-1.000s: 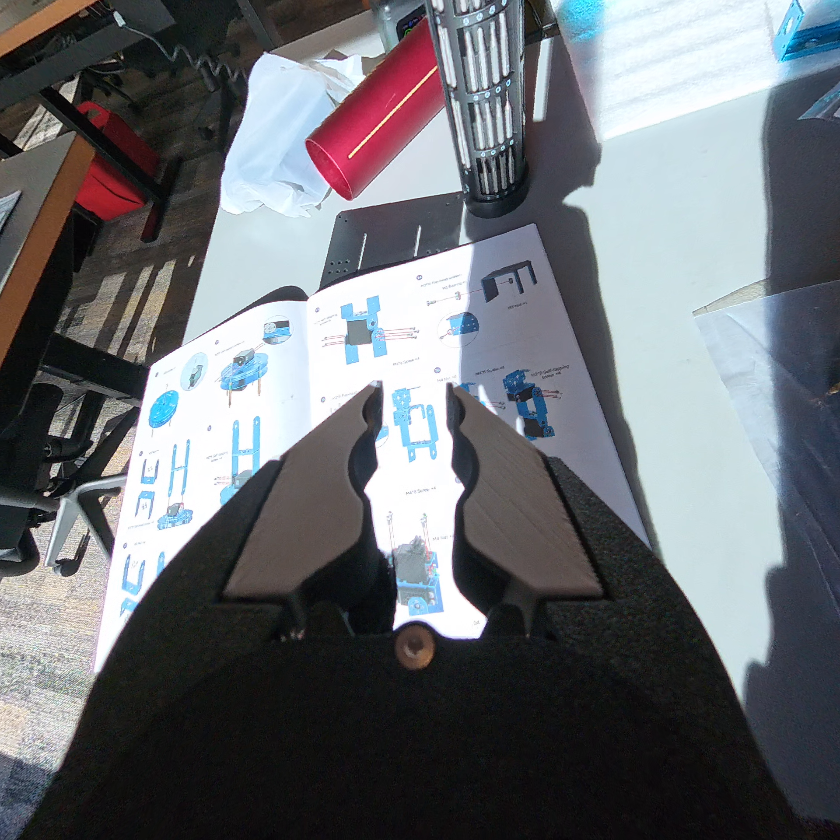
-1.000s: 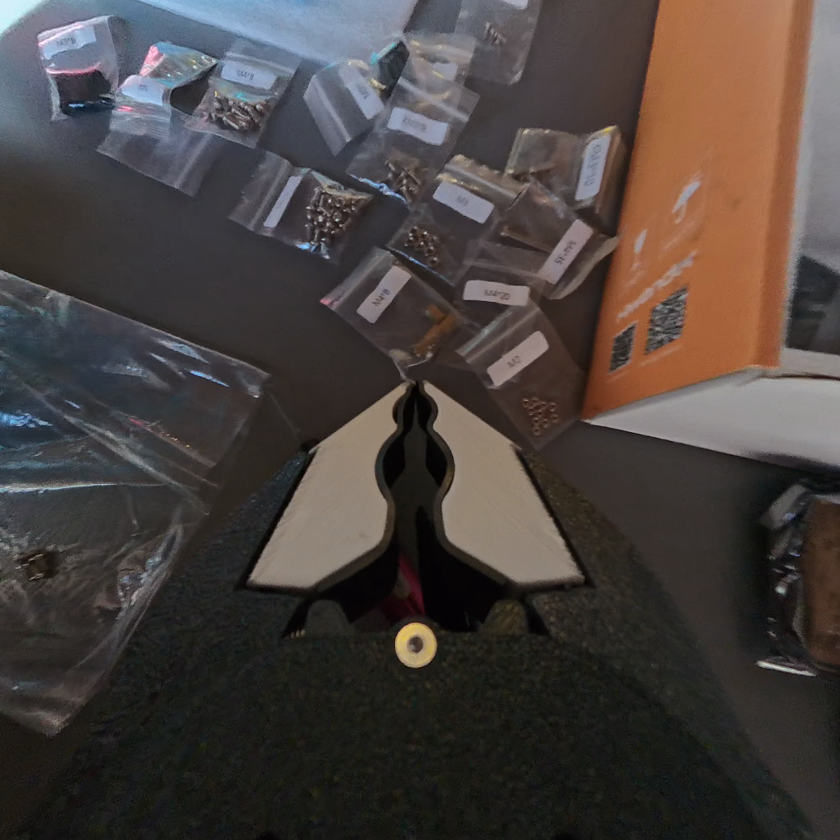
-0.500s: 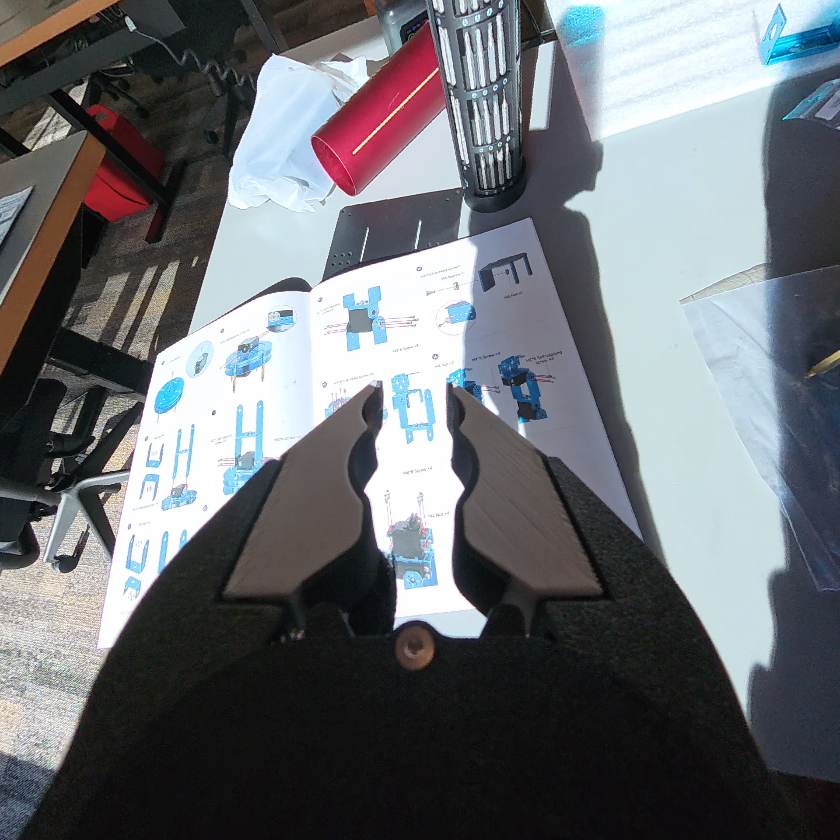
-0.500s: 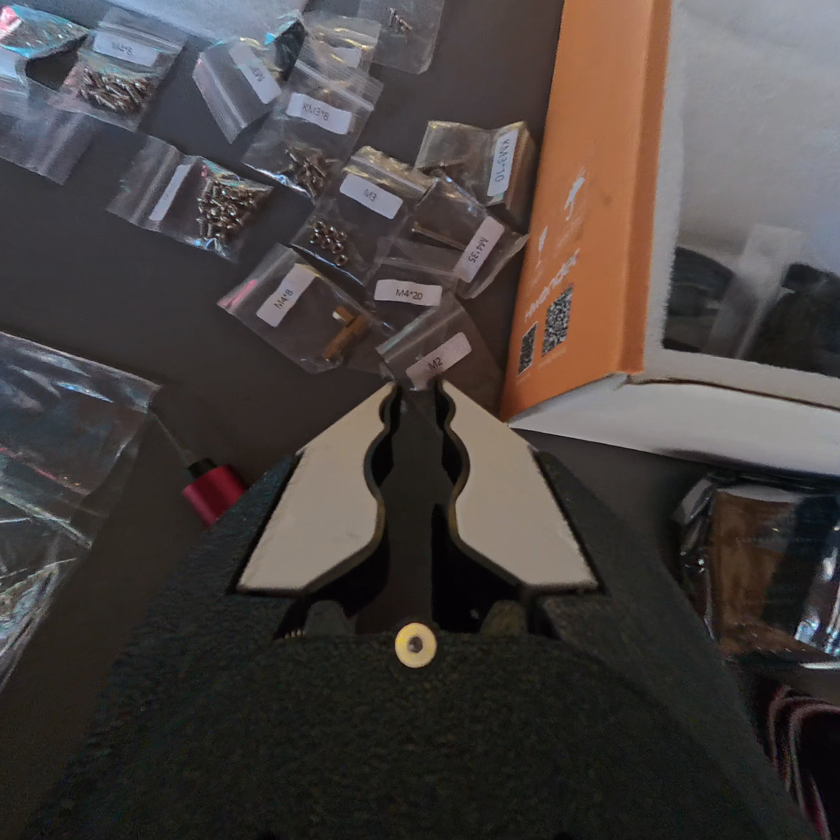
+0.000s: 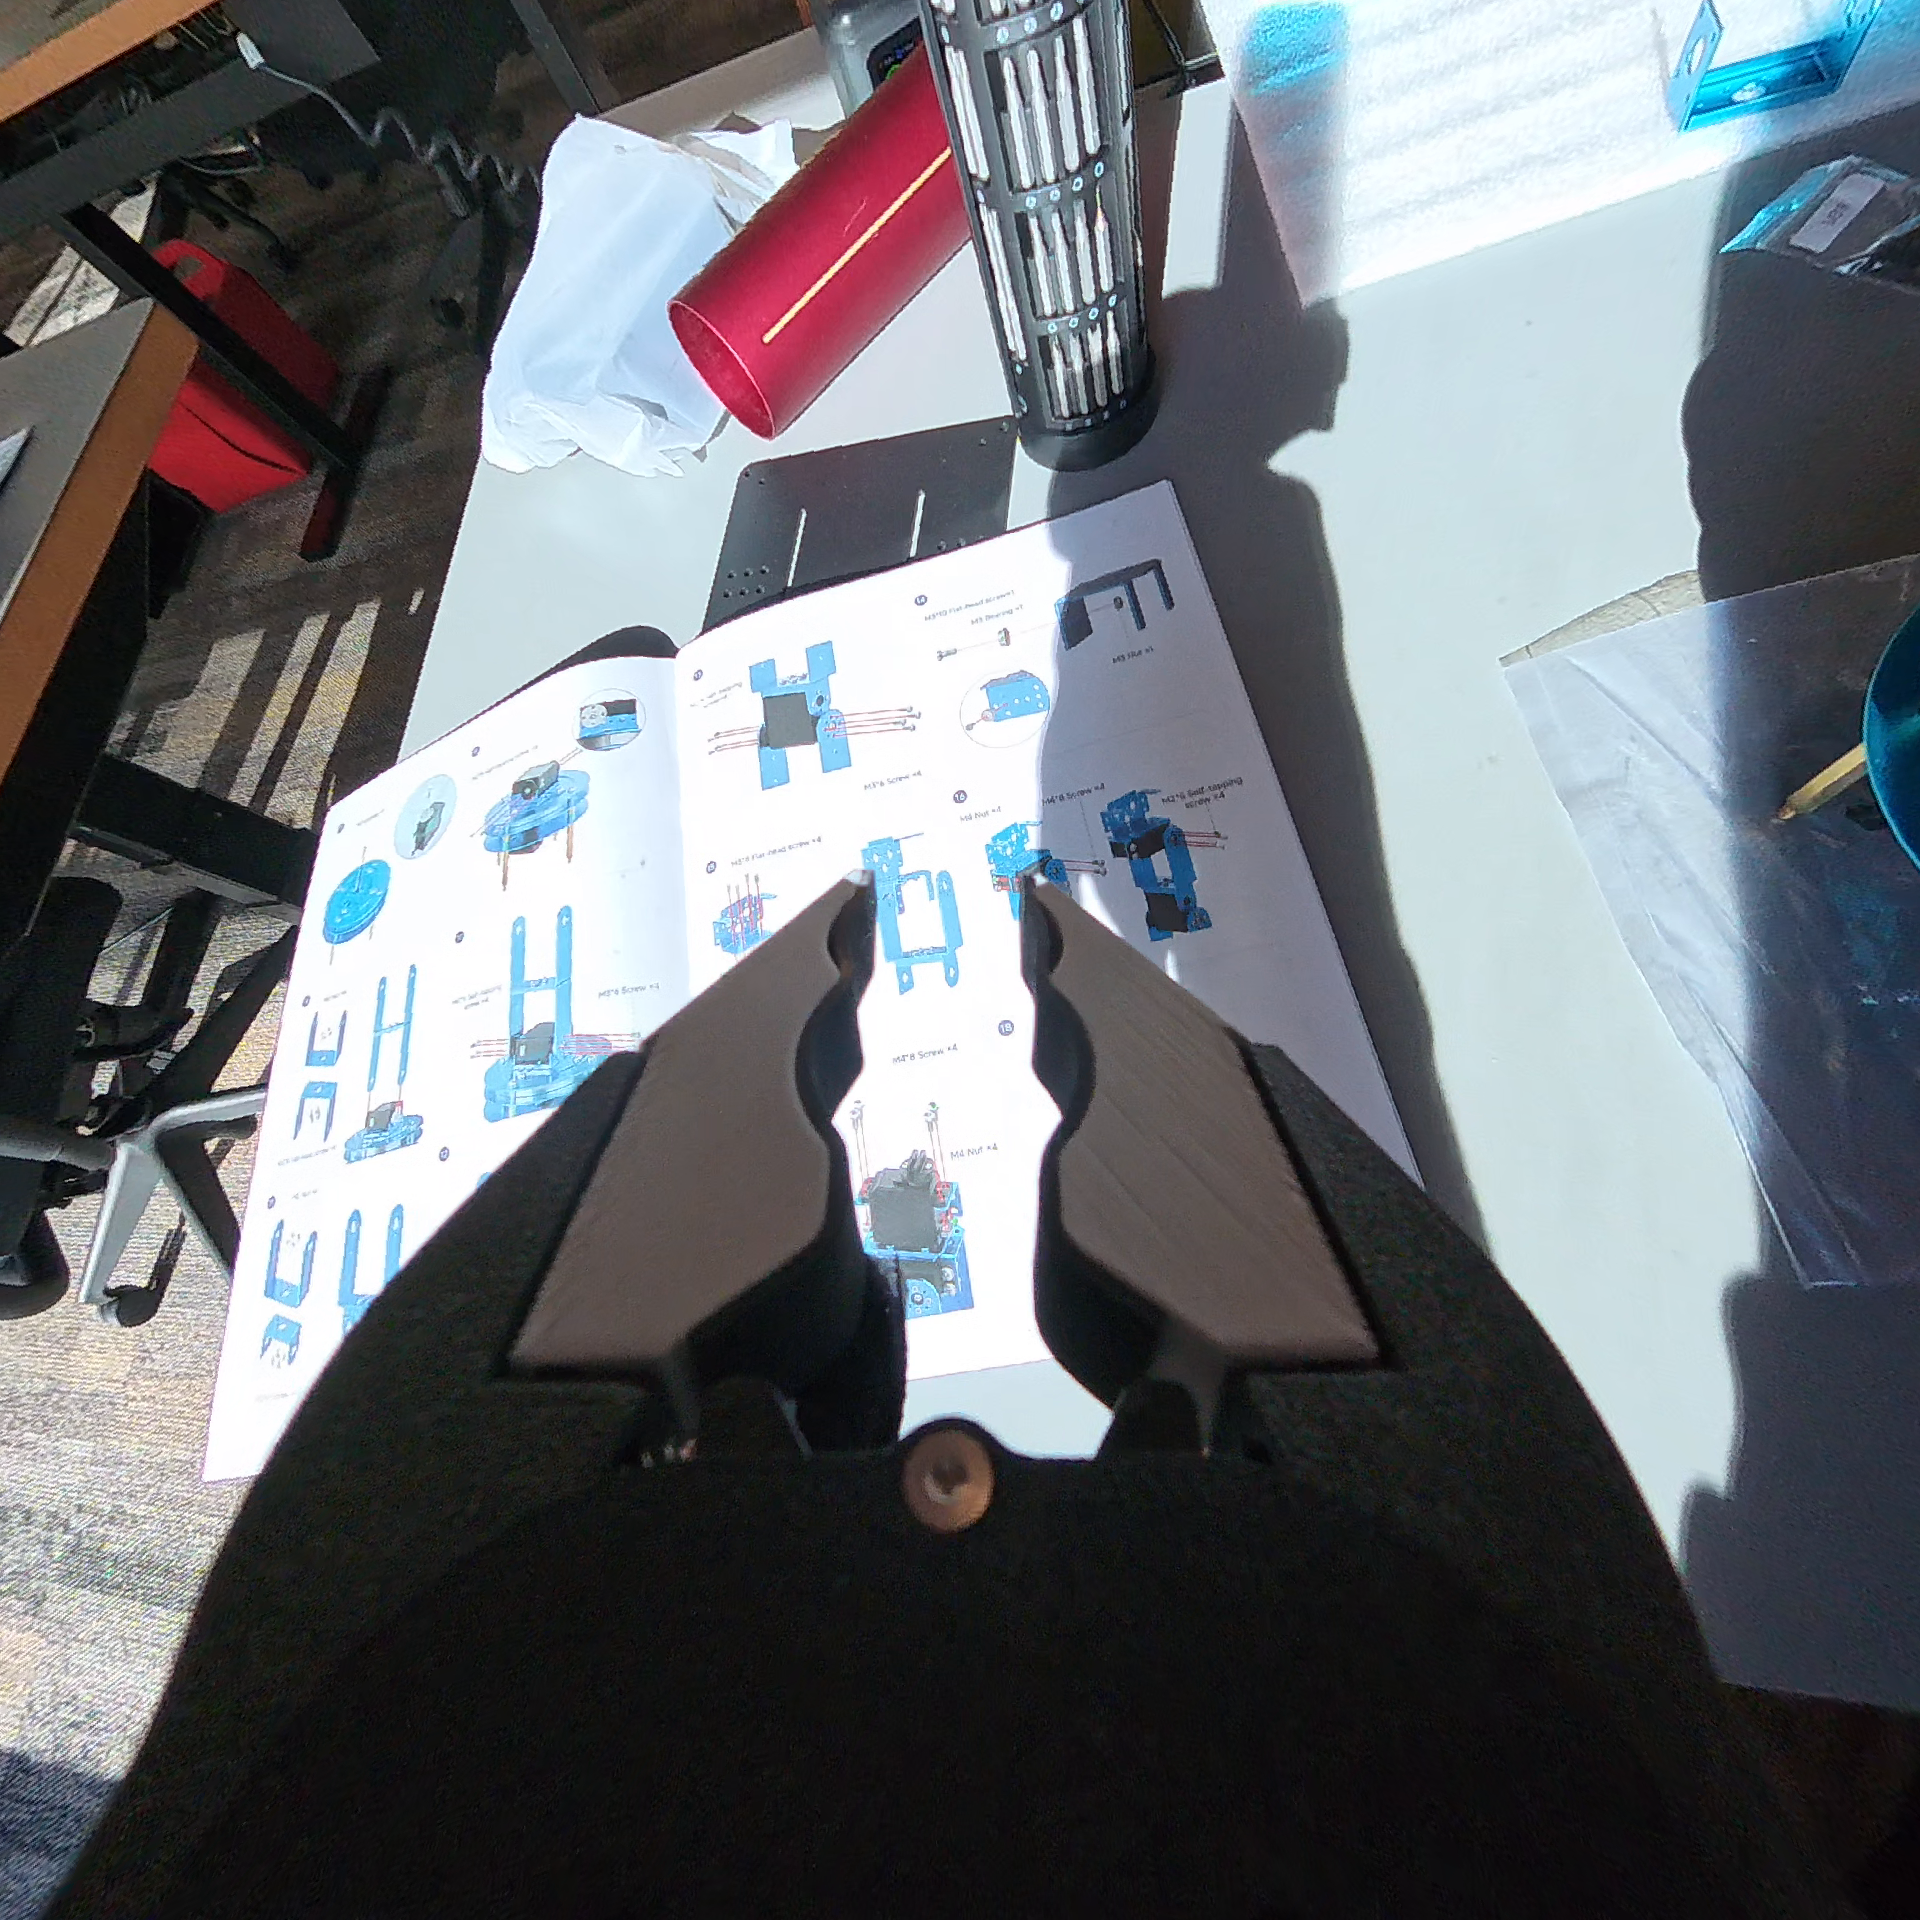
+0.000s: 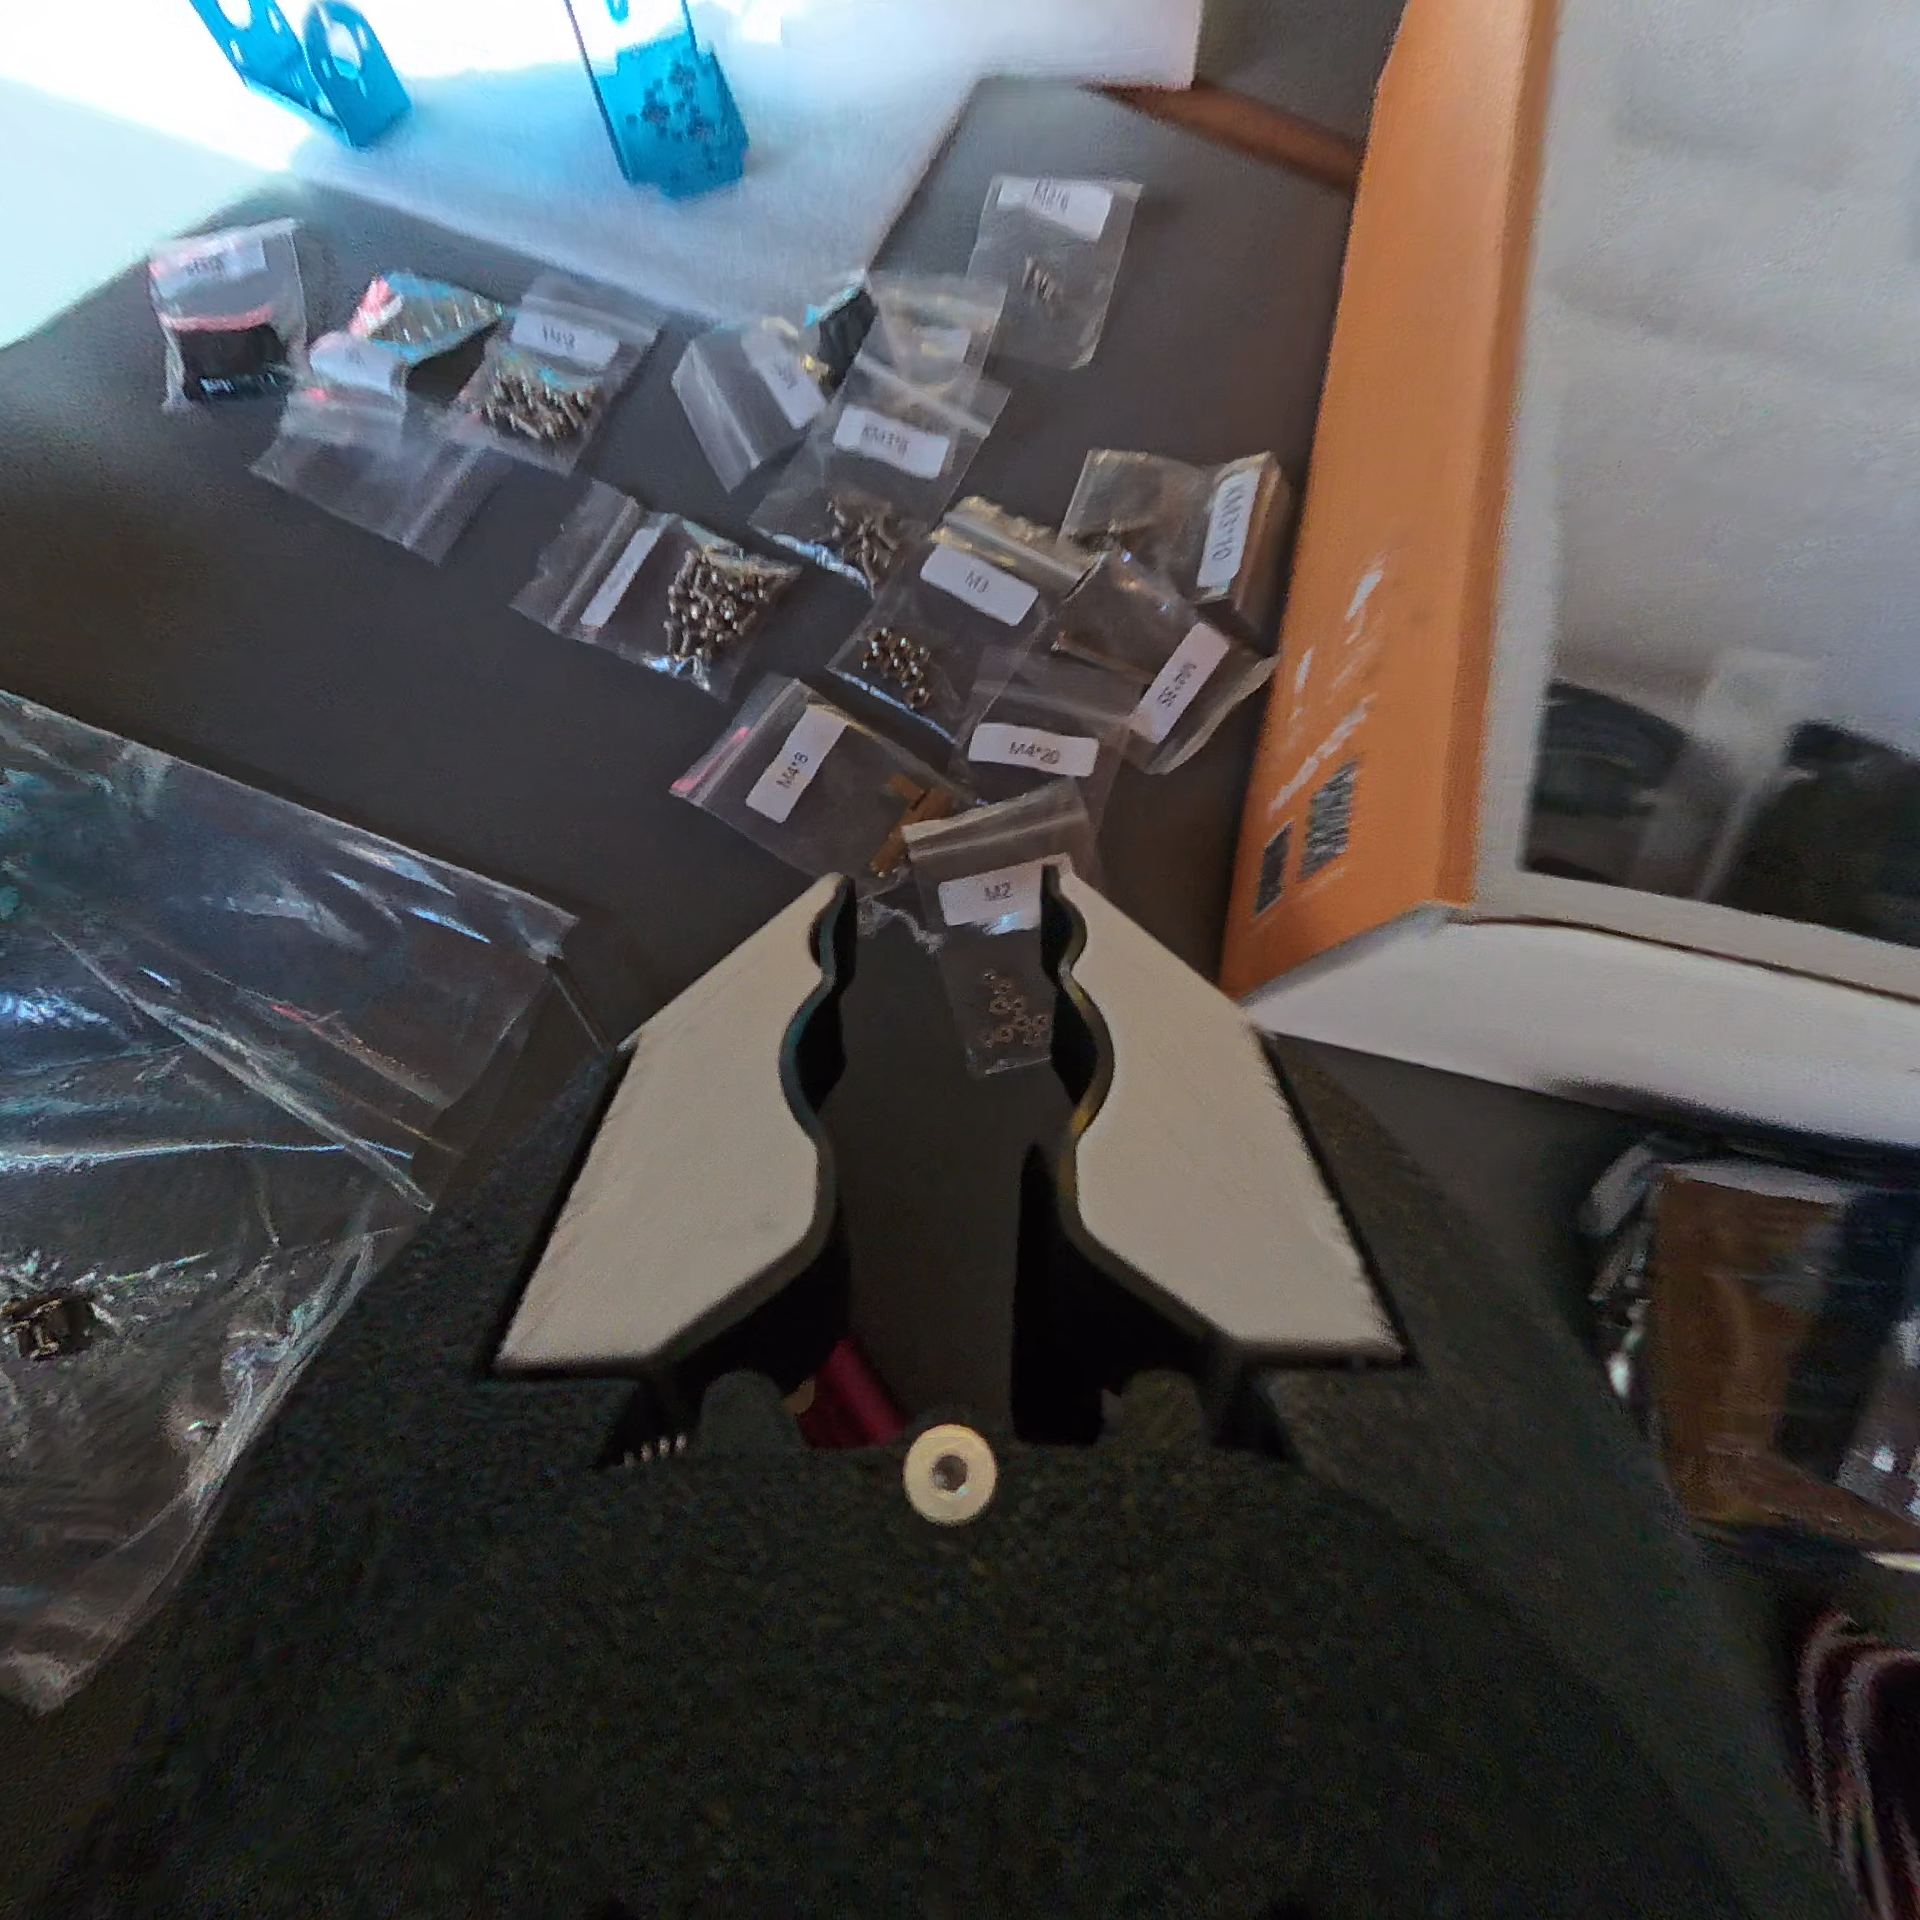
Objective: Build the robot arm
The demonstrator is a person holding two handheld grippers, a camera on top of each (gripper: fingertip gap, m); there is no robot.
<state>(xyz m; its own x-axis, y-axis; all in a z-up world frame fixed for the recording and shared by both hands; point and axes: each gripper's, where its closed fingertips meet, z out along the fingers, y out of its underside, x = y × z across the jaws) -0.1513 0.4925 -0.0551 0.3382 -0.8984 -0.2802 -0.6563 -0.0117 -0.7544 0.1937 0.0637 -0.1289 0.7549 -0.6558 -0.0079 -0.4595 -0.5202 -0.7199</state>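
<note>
My left gripper is open and empty. It hovers over an open instruction booklet with blue drawings, which lies on the white table. My right gripper is open over a dark surface. A small clear bag with a white label and tiny nuts lies between its fingers, close to the right finger. The left finger stands clear of it, so it is not gripped. A red object shows under the jaws near the gripper body.
A red tube, a black bit holder, a black plate and a white plastic bag lie beyond the booklet. Several bags of screws, an orange box, a large clear bag and blue parts surround the right gripper. Tip to tip, the grippers are about 55 cm apart.
My right gripper went from shut to open, and the small labelled bag now lies between its fingers. My left gripper stayed open and drifted slightly over the booklet.
</note>
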